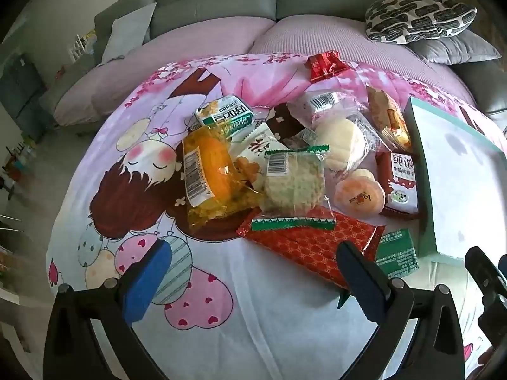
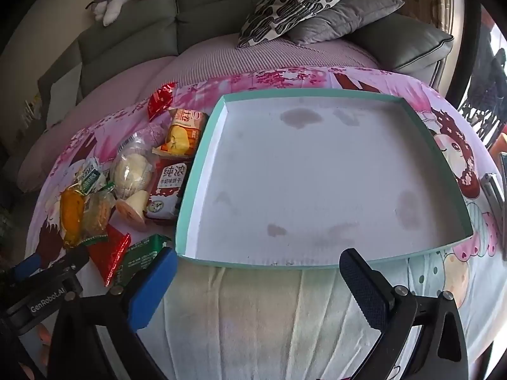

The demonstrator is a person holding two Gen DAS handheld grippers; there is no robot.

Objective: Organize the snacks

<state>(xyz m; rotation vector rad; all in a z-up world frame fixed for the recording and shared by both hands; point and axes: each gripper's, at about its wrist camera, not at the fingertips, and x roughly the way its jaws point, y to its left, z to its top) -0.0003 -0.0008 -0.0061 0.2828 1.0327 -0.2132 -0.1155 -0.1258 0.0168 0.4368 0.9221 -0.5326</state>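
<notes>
A pile of wrapped snacks lies on a pink cartoon cloth: a flat red packet (image 1: 312,242), a clear rice cake pack (image 1: 294,183), a yellow cake pack (image 1: 210,174), a small green packet (image 1: 396,253) and a white bun (image 1: 340,145). A shallow teal-rimmed white tray (image 2: 206,145) stands to the right of the pile, with nothing in it. My left gripper (image 1: 253,259) is open and empty, just in front of the red packet. My right gripper (image 2: 256,272) is open and empty at the tray's near edge. The pile also shows in the right wrist view (image 2: 133,171).
A grey sofa (image 1: 221,0) with a patterned cushion (image 1: 418,15) runs behind the table. A loose red wrapper (image 1: 326,63) lies at the cloth's far edge. The other gripper (image 1: 488,278) shows at the right, and a metal object (image 2: 494,190) lies right of the tray.
</notes>
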